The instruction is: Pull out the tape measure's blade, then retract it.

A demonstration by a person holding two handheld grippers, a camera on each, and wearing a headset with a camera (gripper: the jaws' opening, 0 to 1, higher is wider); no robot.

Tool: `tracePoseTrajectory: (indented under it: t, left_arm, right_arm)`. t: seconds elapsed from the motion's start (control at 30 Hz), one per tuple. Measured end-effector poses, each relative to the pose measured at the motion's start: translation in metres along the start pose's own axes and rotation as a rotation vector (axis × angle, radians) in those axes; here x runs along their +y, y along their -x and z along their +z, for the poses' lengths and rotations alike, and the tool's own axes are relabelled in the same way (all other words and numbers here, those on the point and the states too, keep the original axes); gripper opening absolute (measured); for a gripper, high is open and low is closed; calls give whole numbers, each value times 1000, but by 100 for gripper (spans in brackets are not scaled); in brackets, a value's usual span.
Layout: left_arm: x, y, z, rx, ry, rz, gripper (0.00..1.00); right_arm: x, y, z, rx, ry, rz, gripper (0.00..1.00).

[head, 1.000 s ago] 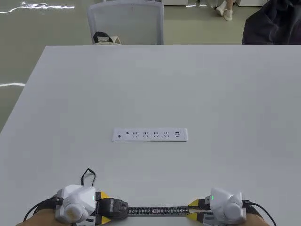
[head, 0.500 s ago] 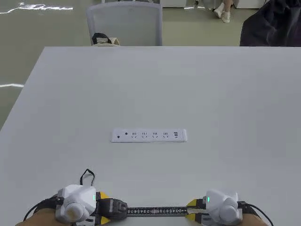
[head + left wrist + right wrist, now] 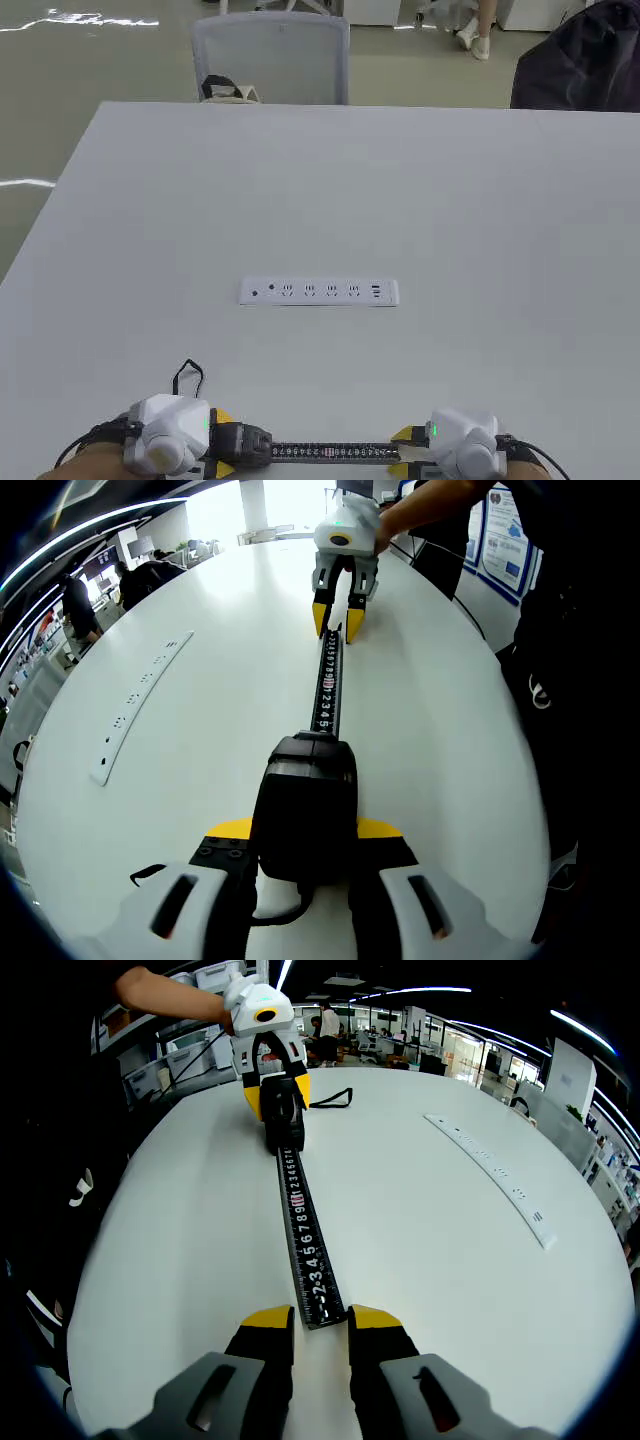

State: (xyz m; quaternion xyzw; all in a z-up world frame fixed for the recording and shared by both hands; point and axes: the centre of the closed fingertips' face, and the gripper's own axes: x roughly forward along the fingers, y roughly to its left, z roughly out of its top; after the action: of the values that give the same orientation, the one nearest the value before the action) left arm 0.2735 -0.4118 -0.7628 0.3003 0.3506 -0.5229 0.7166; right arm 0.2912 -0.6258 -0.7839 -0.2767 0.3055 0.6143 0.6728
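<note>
**Shortened blade span, both ends held**

Drawn slightly nearer to left gripper point(image 3: 225, 448) since a second ago: right gripper point(image 3: 402, 452), with a little less tape exposed between the two.

1. Black plastic tape-measure case point(image 3: 247, 445). At 7 o'clock of head view, resting on white tabletop point(image 3: 320, 180). Clamped between yellow-tipped jaws of left gripper. Thin black strap loop point(image 3: 187, 375) lying on the table at 11 o'clock of the case.

2. Flat black blade point(image 3: 330, 452) with white numerals. Stretched level along near table edge, running from case mouth towards 3 o'clock. Free end pinched between yellow-tipped jaws of right gripper at 5 o'clock of head view.

3. Long white rectangular power strip point(image 3: 318, 292). Mid-table, at 12 o'clock of the blade and well apart from it, lying parallel.

4. Grey mesh-backed chair point(image 3: 270, 55). At 12 o'clock of head view, beyond far table edge.
</note>
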Motion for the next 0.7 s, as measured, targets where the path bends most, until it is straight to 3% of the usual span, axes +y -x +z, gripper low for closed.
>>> tracePoseTrajectory:
  t: [0.57,0.7]
  left_arm:
    - [4,7,5,-35,20,25,33]
    - [7,11,4,-40,56,49,35]
  right_arm:
    - [0,5,5,12,-3,-37,27]
    - [-2,7,2,21,-19,-61,33]
